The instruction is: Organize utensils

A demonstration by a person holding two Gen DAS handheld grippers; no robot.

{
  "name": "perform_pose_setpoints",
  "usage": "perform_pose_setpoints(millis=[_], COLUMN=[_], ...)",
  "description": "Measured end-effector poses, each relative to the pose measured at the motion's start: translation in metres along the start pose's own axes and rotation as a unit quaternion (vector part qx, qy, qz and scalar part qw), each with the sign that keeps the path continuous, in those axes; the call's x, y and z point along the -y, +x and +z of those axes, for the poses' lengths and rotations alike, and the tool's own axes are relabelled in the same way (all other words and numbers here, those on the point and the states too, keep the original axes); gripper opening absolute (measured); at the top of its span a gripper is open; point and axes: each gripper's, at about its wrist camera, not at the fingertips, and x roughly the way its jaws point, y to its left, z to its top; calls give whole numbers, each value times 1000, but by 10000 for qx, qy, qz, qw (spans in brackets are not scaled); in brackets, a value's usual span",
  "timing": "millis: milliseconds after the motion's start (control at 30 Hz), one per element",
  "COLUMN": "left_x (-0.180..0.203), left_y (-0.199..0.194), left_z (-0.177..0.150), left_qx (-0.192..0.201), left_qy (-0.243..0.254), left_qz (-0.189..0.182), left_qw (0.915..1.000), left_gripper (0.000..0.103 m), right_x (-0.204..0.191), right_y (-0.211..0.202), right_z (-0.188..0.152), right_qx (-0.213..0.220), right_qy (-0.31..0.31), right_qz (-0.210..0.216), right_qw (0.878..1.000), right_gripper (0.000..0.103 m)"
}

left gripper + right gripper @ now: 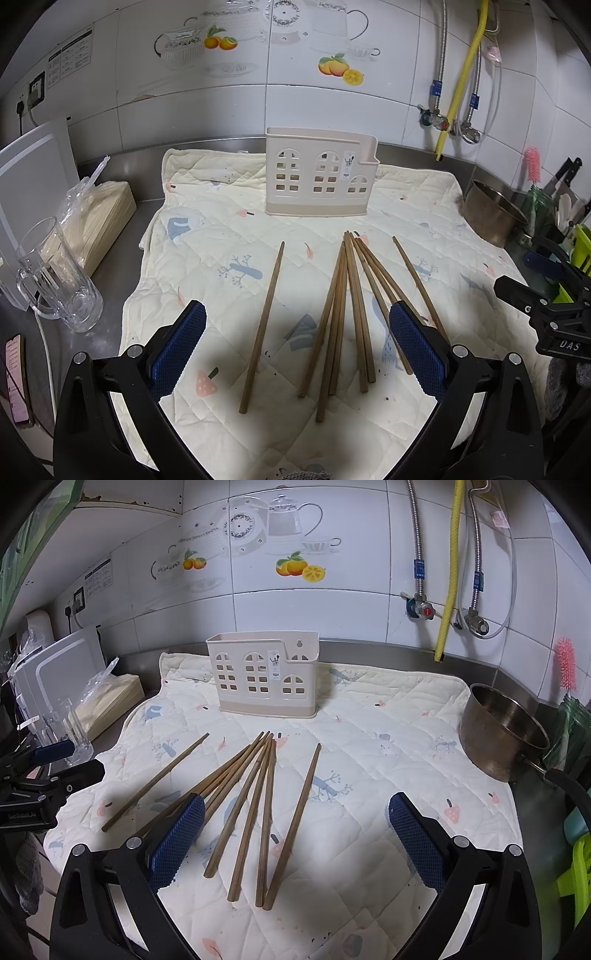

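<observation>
Left wrist view: the left gripper [297,347] is hovering wide open and empty over wooden chopsticks [341,317] lying at frame centre, the beige holder [317,173] sitting empty-looking above them. Right wrist view: the right gripper [295,830] is likewise gaping, holding nothing; chopsticks [258,805] are all waiting on the quilted mat [388,746], sorting seemingly unstarted.

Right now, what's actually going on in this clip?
Nothing has been picked up yet. A person holds the left gripper and the right gripper above a quilted mat, both with jaws wide open and empty. Loose wooden chopsticks lie fanned out on the mat, one chopstick apart on the left. The cream utensil holder stands upright behind them, apparently with no chopsticks in it so far.
</observation>
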Motion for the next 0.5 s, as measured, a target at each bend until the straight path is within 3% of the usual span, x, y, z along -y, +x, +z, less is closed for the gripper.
perform_pose_setpoints(millis=[500], left_x=[-3], left_y=[0], left_z=[-4], left_qx=[-9], left_qy=[-8], left_qz=[69], left_qw=[10000], left_gripper=[98], right_x=[2], right_y=[1], right_z=[-8], right_qx=[-96], right_qy=[51], right_qz=[28], right_qw=[9999], right_gripper=[96])
